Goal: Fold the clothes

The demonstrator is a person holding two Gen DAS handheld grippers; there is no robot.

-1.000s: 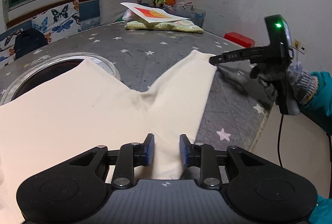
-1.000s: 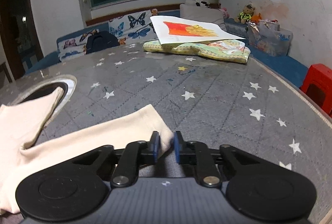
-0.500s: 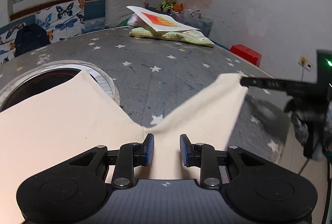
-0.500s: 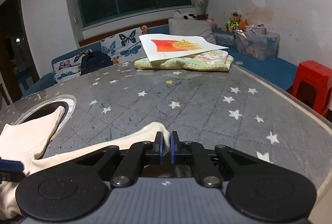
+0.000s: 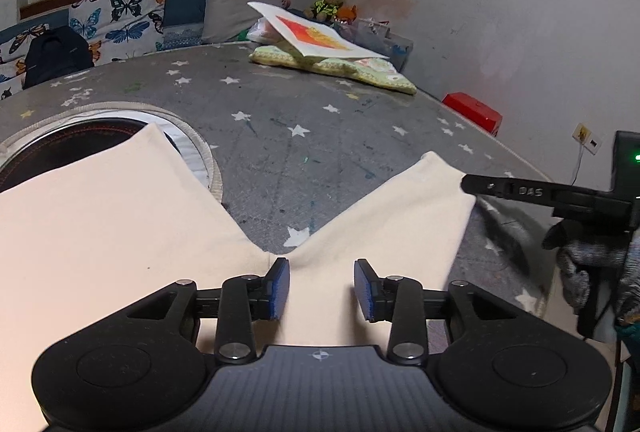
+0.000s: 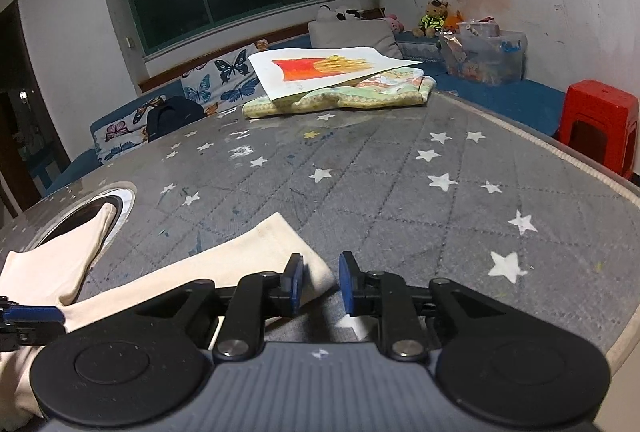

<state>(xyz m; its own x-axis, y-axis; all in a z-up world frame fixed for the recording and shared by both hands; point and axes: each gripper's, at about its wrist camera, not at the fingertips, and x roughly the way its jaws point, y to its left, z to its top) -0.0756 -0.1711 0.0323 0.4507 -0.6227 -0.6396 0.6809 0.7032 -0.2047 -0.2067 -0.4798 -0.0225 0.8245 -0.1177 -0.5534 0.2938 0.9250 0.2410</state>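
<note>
Cream trousers (image 5: 120, 232) lie flat on the grey star-patterned table (image 5: 304, 135), the two legs spread in a V. My left gripper (image 5: 320, 288) is open, its blue pads either side of the right leg just past the crotch. My right gripper (image 6: 320, 282) is open at the hem corner of that right leg (image 6: 256, 256); the cloth lies between and left of its pads, not pinched. The right gripper also shows in the left wrist view (image 5: 468, 185), at the hem's far corner. The other leg (image 6: 76, 252) reaches over a round hole.
A round hole with a white rim (image 5: 80, 135) is in the table at left. A folded patterned cloth with a drawing on top (image 5: 332, 59) lies at the far side. A red stool (image 6: 600, 123) stands beyond the right edge (image 6: 624, 187).
The right gripper, shut on the leg hem half a second ago, has opened and the hem lies on the table. The left gripper's jaws have widened. The leg has shifted right.
</note>
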